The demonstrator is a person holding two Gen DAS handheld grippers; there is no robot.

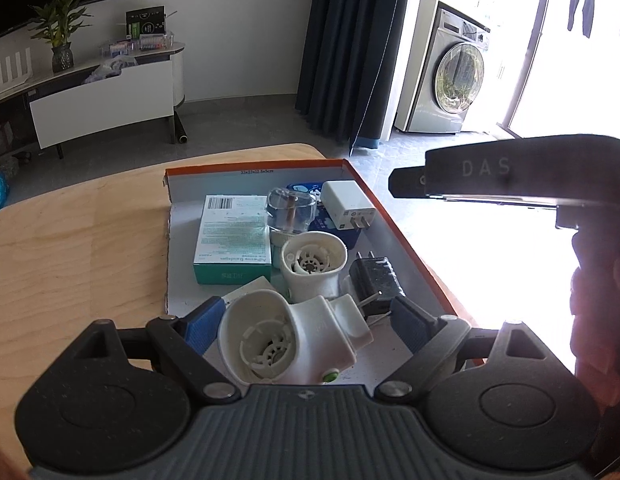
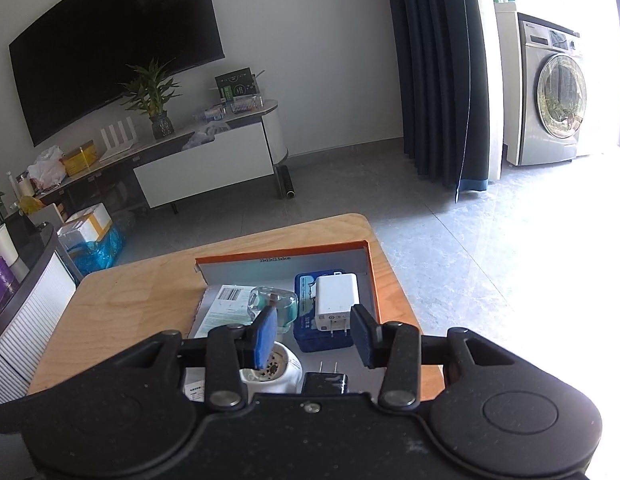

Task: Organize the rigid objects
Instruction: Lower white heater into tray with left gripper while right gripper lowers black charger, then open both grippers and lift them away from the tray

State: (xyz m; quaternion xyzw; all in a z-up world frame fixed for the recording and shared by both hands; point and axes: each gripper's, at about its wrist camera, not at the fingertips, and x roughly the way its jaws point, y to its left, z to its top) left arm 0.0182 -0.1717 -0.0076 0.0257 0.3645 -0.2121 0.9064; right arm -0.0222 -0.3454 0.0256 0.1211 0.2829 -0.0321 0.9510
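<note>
An orange-edged cardboard box stands on the wooden table. It holds a teal bandage box, a clear bottle, a white charger, a black plug adapter, a blue pack and two white plug-in devices. My left gripper is open, its jaws on either side of the nearer white device, not touching it. My right gripper is open and empty above the box; its body shows in the left wrist view.
The box sits near the table's right edge. Bare table lies to its left. A TV stand, a dark curtain and a washing machine stand across the floor.
</note>
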